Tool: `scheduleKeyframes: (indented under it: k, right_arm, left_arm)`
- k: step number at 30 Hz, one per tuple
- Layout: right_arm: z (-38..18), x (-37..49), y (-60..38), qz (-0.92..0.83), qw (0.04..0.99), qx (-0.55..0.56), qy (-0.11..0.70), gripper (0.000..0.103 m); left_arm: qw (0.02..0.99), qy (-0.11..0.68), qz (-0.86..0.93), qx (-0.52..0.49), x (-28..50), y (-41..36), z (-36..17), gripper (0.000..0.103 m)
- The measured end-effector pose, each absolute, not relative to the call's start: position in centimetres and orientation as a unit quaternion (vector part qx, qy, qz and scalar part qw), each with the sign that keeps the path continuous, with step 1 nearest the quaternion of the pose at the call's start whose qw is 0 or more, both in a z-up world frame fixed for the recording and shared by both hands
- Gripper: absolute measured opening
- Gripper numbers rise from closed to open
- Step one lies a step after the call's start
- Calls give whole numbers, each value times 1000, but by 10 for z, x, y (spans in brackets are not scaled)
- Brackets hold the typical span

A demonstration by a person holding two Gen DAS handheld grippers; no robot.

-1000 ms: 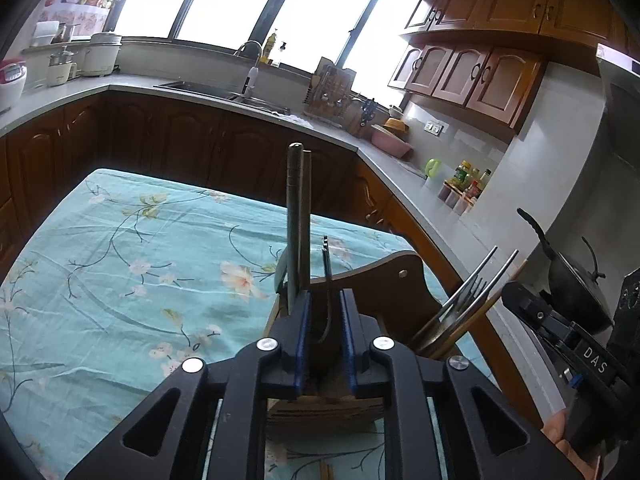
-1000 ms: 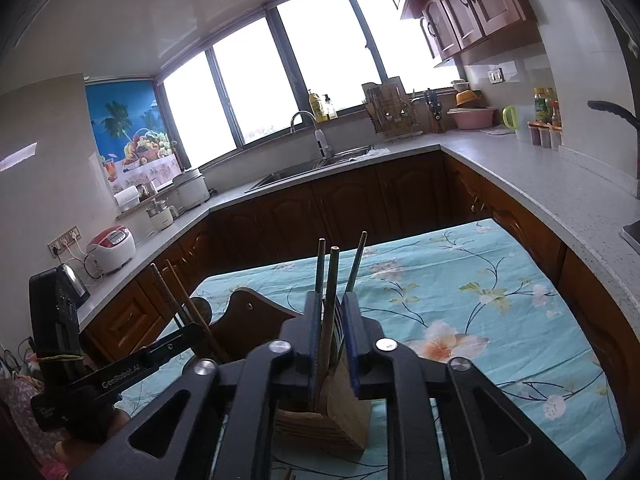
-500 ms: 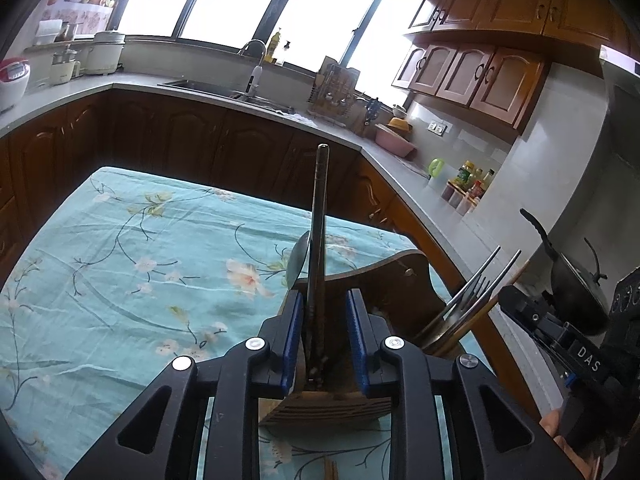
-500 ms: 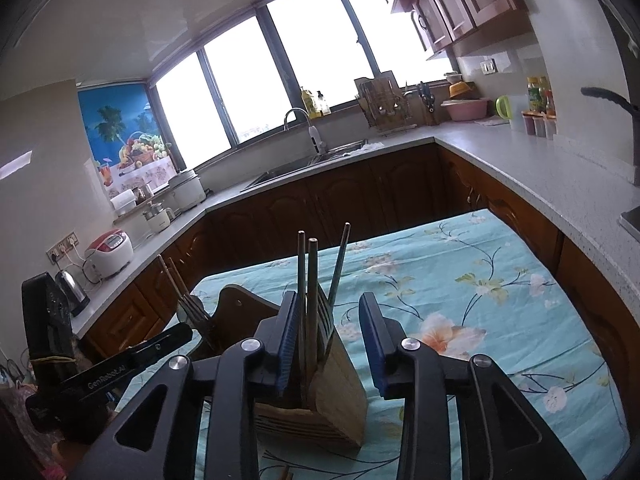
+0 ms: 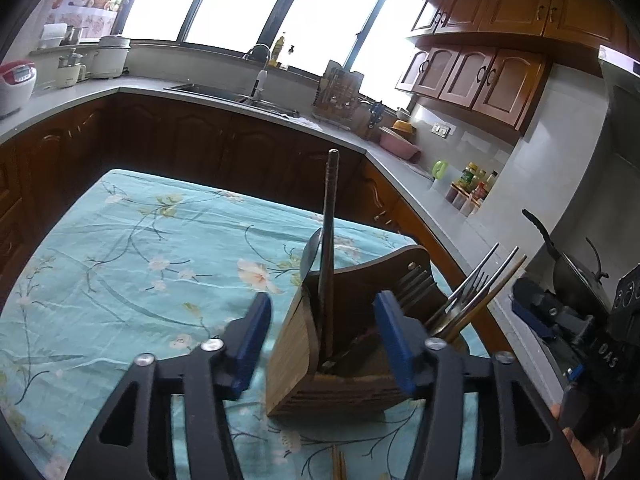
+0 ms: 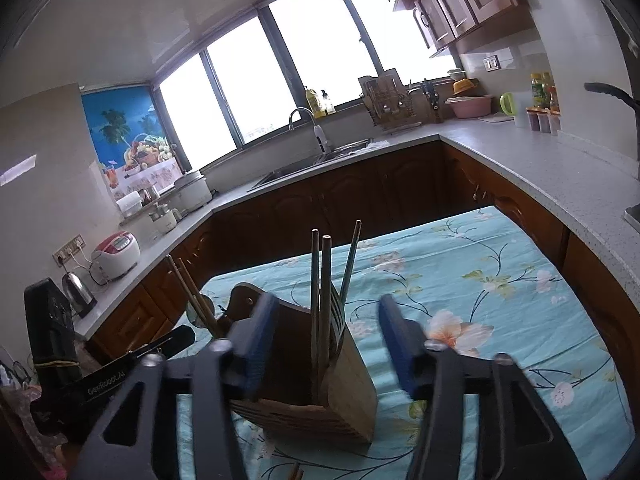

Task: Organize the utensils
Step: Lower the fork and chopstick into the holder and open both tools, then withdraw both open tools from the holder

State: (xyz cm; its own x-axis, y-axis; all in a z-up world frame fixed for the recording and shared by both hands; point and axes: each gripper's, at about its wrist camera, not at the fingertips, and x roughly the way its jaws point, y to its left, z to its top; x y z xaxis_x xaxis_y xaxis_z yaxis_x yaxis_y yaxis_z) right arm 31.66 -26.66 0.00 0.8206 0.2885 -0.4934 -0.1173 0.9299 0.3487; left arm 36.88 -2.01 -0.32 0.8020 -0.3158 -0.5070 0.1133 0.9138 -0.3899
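A wooden utensil holder (image 5: 340,364) stands on the floral blue tablecloth (image 5: 120,272). My left gripper (image 5: 324,336) is open, its blue pads either side of the holder's left compartment, where a dark spoon (image 5: 330,240) stands upright. Forks and chopsticks (image 5: 476,292) lean in the right compartment. In the right wrist view the holder (image 6: 320,384) sits between the open pads of my right gripper (image 6: 326,344). Several upright utensils (image 6: 326,280) stand in its near compartment, and chopsticks (image 6: 192,292) lean in the far one.
Chopstick tips (image 5: 339,462) lie on the cloth at the near edge. Dark wood cabinets and a grey counter (image 5: 224,92) with sink surround the table. The other gripper shows at the right edge (image 5: 580,332) and at the left edge of the right wrist view (image 6: 100,376).
Both grippers have opened. The left let go of the spoon and the right let go of its utensils, which now stand free in the holder. Both grippers have drawn back a little.
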Motion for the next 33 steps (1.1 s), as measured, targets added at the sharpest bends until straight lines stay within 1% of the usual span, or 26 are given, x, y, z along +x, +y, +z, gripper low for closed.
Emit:
scheduleKeyframes:
  k: [1,2,3,4,7,12,14,20,26,33]
  right_arm:
    - [1,314,-268,109,942,156,276,75]
    - [2,312,-268,109,942,158,275,83]
    - [3,310,-268,109,942,160,273,86]
    - [4,307,-269,110,942,164,270,91]
    - [5,299,-269,111,943,166,266,96]
    - [4,282,-267,117,940,173,270,98]
    - [3,272,-266,119,939,175,271,99]
    - [-1,241,-260,127,936,177,277,100]
    - [-4,202,-254,129,934,176,282,100]
    - [-9,159,-248,129,938,160,278,101]
  left_arm:
    - [934,292,-112,-171,365,-18,-3,67]
    - [935,292,-111,-170,361,-16,-3,71]
    - [935,293,-109,-170,357,-14,-3,74]
    - [934,295,-106,-169,353,-12,-3,79]
    - [934,297,-103,-169,339,-6,-1,80]
    - [939,298,-88,-149,307,2,4,86]
    - [941,298,-81,-141,292,3,7,91]
    - [947,294,-67,-113,241,7,13,97]
    - [948,298,-60,-92,193,11,12,100]
    - [950,299,-45,-78,151,18,10,100]
